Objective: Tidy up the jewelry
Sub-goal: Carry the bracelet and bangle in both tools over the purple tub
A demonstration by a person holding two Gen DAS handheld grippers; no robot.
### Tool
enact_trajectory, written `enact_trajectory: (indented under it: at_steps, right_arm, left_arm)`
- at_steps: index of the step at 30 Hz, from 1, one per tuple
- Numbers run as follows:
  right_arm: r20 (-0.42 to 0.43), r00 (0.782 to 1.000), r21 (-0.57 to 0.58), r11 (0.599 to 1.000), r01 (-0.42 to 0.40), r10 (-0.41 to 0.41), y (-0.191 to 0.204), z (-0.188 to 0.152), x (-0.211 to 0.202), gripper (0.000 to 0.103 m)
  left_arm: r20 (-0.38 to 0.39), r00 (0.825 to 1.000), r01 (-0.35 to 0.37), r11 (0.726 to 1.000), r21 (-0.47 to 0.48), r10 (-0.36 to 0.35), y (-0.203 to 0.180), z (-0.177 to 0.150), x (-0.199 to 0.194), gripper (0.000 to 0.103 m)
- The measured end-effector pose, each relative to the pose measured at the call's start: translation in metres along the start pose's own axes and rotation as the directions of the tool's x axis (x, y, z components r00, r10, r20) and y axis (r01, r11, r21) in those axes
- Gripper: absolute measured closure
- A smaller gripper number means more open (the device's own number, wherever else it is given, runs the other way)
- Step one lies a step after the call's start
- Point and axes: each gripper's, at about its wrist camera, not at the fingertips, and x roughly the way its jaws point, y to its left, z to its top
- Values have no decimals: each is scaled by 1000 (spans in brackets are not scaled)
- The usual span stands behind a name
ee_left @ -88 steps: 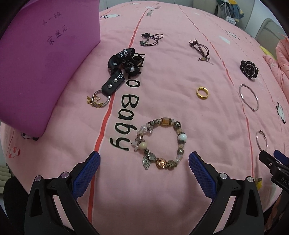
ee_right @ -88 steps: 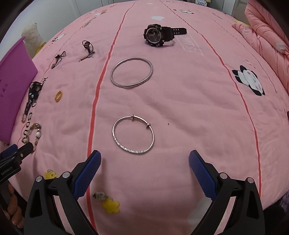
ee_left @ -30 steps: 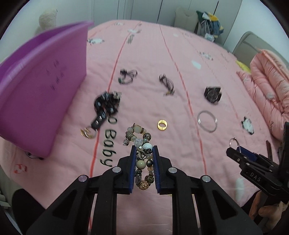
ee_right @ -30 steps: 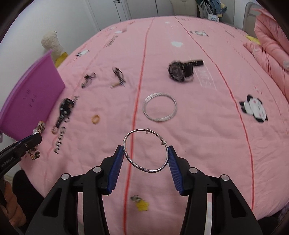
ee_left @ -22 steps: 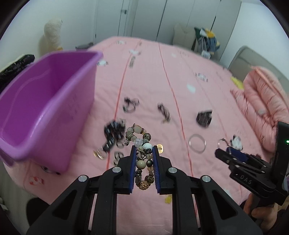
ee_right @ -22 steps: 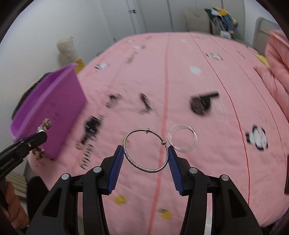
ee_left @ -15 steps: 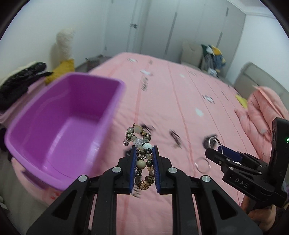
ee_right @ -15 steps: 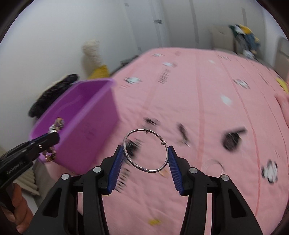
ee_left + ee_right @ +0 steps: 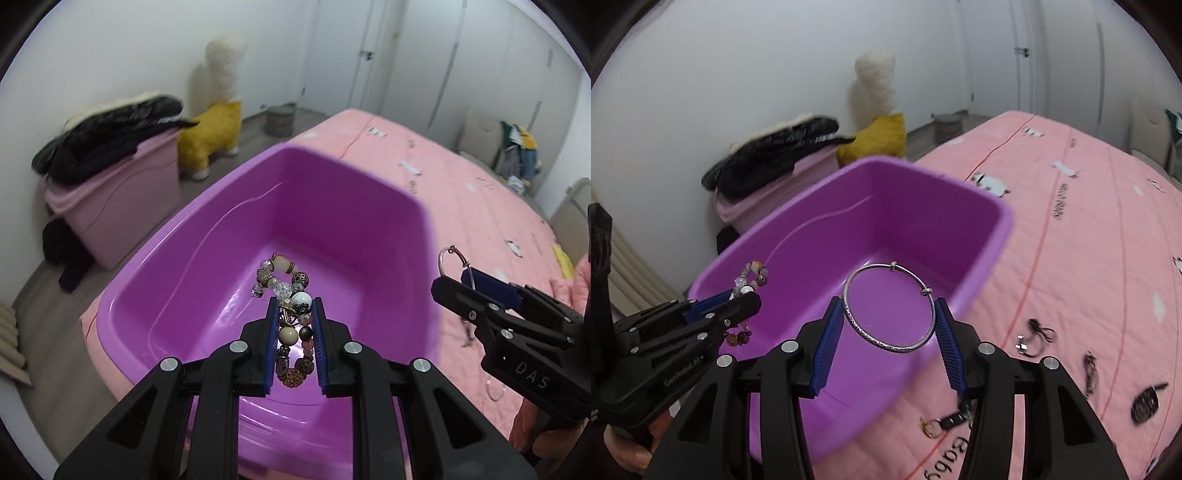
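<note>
My left gripper (image 9: 294,306) is shut on a beaded bracelet (image 9: 283,288) and holds it above the inside of the purple plastic bin (image 9: 207,258). My right gripper (image 9: 889,306) is shut on a thin silver bangle (image 9: 886,341), held in the air over the bin's (image 9: 982,236) near right wall. In the left wrist view the right gripper (image 9: 476,284) shows at the right with the bangle (image 9: 445,258). In the right wrist view the left gripper (image 9: 738,295) shows at the left with the beaded bracelet (image 9: 753,277).
The bin sits on the left edge of a pink bed (image 9: 1089,221). A keychain strap (image 9: 945,421), hair ties (image 9: 1034,336), and a black watch (image 9: 1145,402) lie on the bed at right. A pink storage box (image 9: 107,192) with black clothes stands on the floor beyond.
Both grippers closed on their bracelets, lifted them off the bed and swung left. They now hover over the purple bin.
</note>
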Motion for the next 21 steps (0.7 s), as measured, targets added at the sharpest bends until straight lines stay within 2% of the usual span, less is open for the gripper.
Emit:
enact_trajectory:
  at_steps: [4, 11, 17, 21]
  right_arm:
    - [-84, 996, -35, 999, 6, -9, 7, 13, 41, 55]
    - [-219, 974, -107, 994, 32, -55, 16, 17, 92, 55]
    - [-233, 962, -182, 978, 99, -141, 23, 21, 109, 55]
    - [-241, 956, -189, 974, 123, -167, 21, 25, 116, 54]
  left_arm:
    - [-49, 999, -20, 999, -33, 19, 14, 0, 21, 86]
    - [-140, 990, -44, 997, -70, 34, 25, 0, 53, 86]
    - [-175, 983, -72, 996, -59, 61, 25, 2, 60, 86]
    - [-184, 980, -85, 994, -63, 72, 27, 3, 61, 82]
